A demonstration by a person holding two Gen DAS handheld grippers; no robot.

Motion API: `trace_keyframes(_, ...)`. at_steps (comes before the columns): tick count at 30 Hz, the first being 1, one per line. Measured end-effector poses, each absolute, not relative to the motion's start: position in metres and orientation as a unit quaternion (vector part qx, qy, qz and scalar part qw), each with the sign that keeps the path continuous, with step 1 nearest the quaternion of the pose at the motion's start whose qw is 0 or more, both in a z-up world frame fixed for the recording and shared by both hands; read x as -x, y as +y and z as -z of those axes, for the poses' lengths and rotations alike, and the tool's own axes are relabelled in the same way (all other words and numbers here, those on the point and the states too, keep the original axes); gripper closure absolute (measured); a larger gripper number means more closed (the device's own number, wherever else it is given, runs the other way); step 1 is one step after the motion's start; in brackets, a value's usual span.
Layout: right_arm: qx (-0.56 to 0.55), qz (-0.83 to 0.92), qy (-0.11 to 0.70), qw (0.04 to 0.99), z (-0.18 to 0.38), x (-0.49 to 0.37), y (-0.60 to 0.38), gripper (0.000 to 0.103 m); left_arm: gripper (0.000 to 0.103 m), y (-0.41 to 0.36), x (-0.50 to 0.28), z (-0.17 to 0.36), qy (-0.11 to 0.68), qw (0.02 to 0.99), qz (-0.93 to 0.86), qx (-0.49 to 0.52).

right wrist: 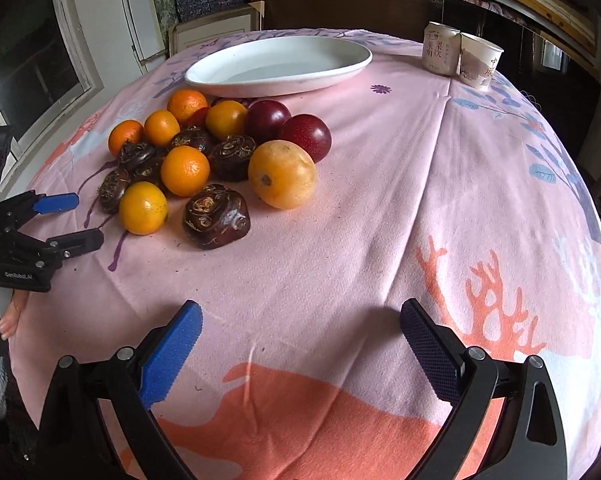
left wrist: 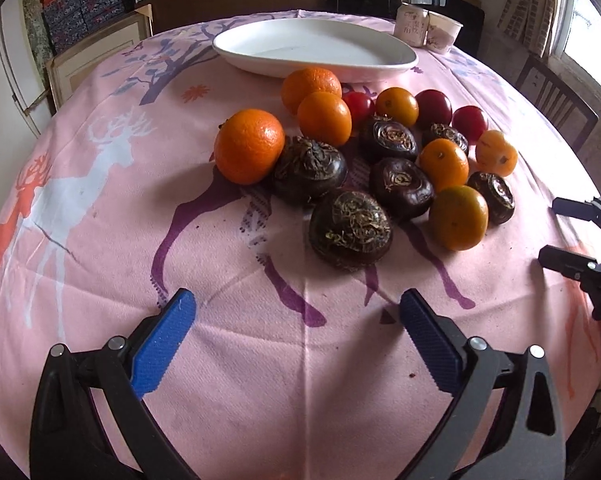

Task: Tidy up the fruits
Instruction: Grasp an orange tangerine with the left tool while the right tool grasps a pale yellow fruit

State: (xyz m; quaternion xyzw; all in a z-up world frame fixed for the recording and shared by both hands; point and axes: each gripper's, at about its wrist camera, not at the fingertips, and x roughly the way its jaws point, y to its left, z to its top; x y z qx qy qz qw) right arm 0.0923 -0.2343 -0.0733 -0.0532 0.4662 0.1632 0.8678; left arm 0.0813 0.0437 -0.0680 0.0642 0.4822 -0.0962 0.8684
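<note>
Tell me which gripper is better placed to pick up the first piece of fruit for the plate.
Left, probably. The left gripper is open, facing the nearest water chestnut. The right gripper is open too, but the pile lies off to its left.

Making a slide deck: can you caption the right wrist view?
Open right gripper faces loose oranges, dark water chestnuts and an empty white plate.

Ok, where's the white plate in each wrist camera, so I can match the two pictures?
Left wrist view: white plate at top centre, behind the fruit pile.
Right wrist view: white plate at top, left of centre, behind the pile.
Shared landmark: the two cups, right of the plate in both.
</note>
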Motion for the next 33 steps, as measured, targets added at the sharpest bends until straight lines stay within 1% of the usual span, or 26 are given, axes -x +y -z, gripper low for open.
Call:
trace_keyframes(4, 0.087, -0.162, 0.469, 0.864, 0.076, -0.093, -0.229, 0.003, 0.004, 0.043, -0.082, 0.069, 0.479, 0.866, 0.119, -0.08)
trace_keyframes(10, 0.107, -0.196, 0.465, 0.857, 0.076, -0.092, -0.233, 0.003, 0.004, 0.044, -0.089, 0.067, 0.477, 0.862, 0.139, -0.095)
trace_keyframes(12, 0.103, -0.202, 0.464, 0.856, 0.075, -0.093, -0.235, 0.003, 0.004, 0.049, -0.098, 0.063, 0.466, 0.872, 0.113, -0.104)
trace_keyframes(14, 0.092, -0.209, 0.463, 0.857, 0.074, -0.092, -0.239, 0.003, 0.004, 0.056, -0.107, 0.058, 0.455, 0.877, 0.124, -0.095)
trace_keyframes(17, 0.057, -0.225, 0.457, 0.858, 0.072, -0.092, -0.249, 0.003, 0.004, 0.061, -0.12, 0.052, 0.441, 0.885, 0.112, -0.096)
trace_keyframes(21, 0.005, -0.244, 0.452, 0.858, 0.07, -0.095, -0.263, 0.003, 0.004, 0.074, -0.123, 0.036, 0.425, 0.891, 0.154, -0.042)
trace_keyframes(24, 0.007, -0.243, 0.452, 0.858, 0.07, -0.095, -0.261, 0.003, 0.004, 0.086, -0.128, 0.029, 0.407, 0.904, 0.125, -0.035)
trace_keyframes(28, 0.015, -0.238, 0.452, 0.86, 0.07, -0.094, -0.258, 0.003, 0.004, 0.108, -0.151, 0.027, 0.405, 0.908, 0.103, 0.018)
trace_keyframes(32, 0.01, -0.237, 0.451, 0.86, 0.07, -0.094, -0.26, 0.003, 0.005, 0.11, -0.177, 0.026, 0.401, 0.913, 0.078, 0.018)
trace_keyframes(33, 0.01, -0.237, 0.45, 0.861, 0.07, -0.094, -0.26, 0.003, 0.007, 0.11, -0.183, 0.028, 0.402, 0.912, 0.076, 0.019)
